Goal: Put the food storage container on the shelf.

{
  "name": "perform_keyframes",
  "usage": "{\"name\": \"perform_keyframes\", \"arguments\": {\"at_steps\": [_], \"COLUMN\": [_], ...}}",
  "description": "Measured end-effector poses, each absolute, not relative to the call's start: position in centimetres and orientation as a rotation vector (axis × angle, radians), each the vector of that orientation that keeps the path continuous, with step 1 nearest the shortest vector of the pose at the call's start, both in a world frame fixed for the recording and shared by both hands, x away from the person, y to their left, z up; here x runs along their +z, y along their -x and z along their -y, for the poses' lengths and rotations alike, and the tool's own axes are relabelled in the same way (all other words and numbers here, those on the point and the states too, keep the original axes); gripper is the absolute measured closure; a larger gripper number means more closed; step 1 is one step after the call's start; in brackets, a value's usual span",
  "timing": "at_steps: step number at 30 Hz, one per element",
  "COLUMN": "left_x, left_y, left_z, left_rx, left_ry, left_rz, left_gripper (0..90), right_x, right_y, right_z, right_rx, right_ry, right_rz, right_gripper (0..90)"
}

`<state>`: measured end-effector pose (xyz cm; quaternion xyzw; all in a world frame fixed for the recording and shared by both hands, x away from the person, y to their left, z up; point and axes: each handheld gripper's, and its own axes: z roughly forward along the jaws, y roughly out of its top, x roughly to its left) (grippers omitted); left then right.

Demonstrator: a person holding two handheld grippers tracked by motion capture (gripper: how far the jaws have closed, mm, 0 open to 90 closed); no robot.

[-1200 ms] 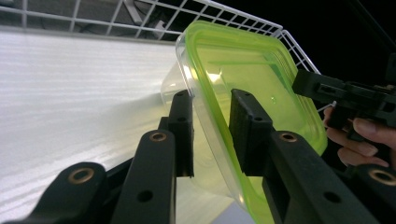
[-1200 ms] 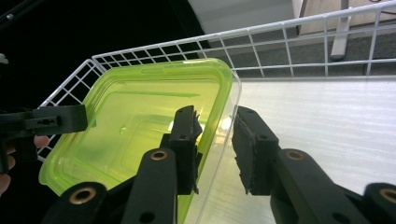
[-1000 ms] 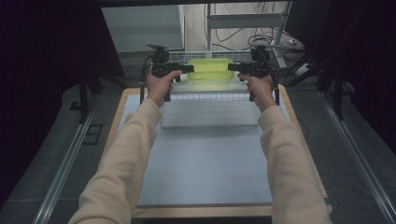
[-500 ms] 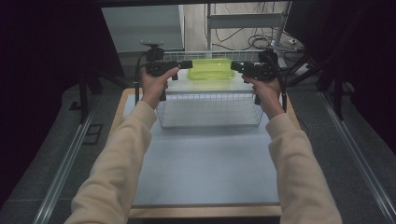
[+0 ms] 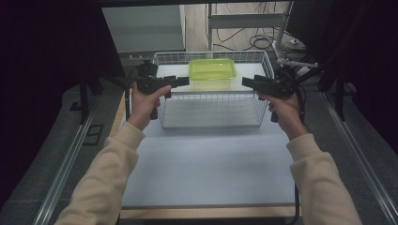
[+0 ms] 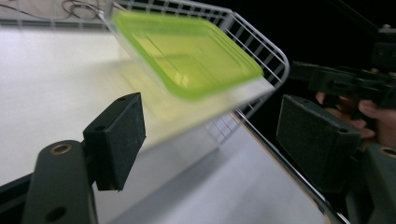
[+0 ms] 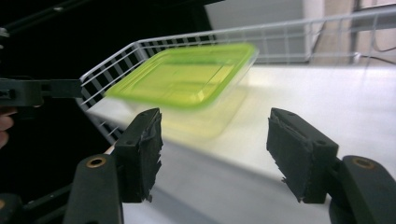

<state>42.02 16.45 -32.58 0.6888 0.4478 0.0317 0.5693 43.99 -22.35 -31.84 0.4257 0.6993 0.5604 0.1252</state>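
Now both spread tools (image 5: 184, 81) (image 5: 247, 82) have released the container (image 5: 212, 69) into the basket (image 5: 211, 123).

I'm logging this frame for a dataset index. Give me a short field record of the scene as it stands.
setting: table with a pale surface
basket: white wire basket at the far end
container: clear box with green lid, inside the basket
left tongs: open, empty, at the basket's left side
right tongs: open, empty, at the basket's right side

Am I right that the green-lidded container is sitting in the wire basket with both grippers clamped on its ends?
Not quite. The green-lidded container does sit in the wire basket, but both gripper views show the left gripper and right gripper open, clear of it.
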Motion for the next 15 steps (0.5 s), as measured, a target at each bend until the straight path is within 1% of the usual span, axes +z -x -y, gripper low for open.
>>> {"name": "perform_keyframes", "arguments": {"at_steps": [2, 5, 6, 8, 11, 12, 13, 14, 15], "left_x": [-33.5, -34.8, -34.8, -36.3, -37.7, -37.7, -38.5, -38.5, -39.7], "left_y": [-40.2, -38.5, -38.5, -37.3, -36.0, -36.0, -35.3, -35.3, -34.2], "left_z": [-16.5, -16.6, -16.6, -16.8, -17.1, -17.1, -17.3, -17.3, -17.6], "left_rx": [0.077, 0.100, 0.100, 0.055, 0.040, 0.040, 0.037, 0.037, 0.029], "left_ry": [-1.618, -1.636, -1.636, -1.630, -1.635, -1.635, -1.638, -1.638, -1.640], "left_rz": [-1.040, -1.025, -1.025, -1.006, -1.004, -1.004, -0.995, -0.995, -0.988], "left_gripper": [23.8, 24.6, 24.6, 24.6, 24.6, 24.7, 24.8, 24.8, 24.8], "right_x": [-33.1, -34.5, -34.9, -35.8, -37.2, -37.2, -38.2, -38.2, -39.2], "right_y": [-42.8, -41.6, -41.2, -40.5, -39.1, -39.1, -38.2, -38.2, -37.3], "right_z": [23.0, 23.3, 23.4, 23.4, 23.2, 23.2, 23.1, 23.1, 23.0], "right_rx": [1.648, 1.641, 1.640, 1.637, 1.616, 1.616, 1.617, 1.617, 1.615], "right_ry": [-1.228, -1.209, -1.205, -1.190, -1.148, -1.148, -1.137, -1.137, -1.117], "right_rz": [-2.069, -2.094, -2.102, -2.116, -2.145, -2.145, -2.163, -2.163, -2.178], "right_gripper": [34.9, 34.3, 34.2, 33.5, 33.0, 33.0, 32.7, 32.7, 32.4]}}
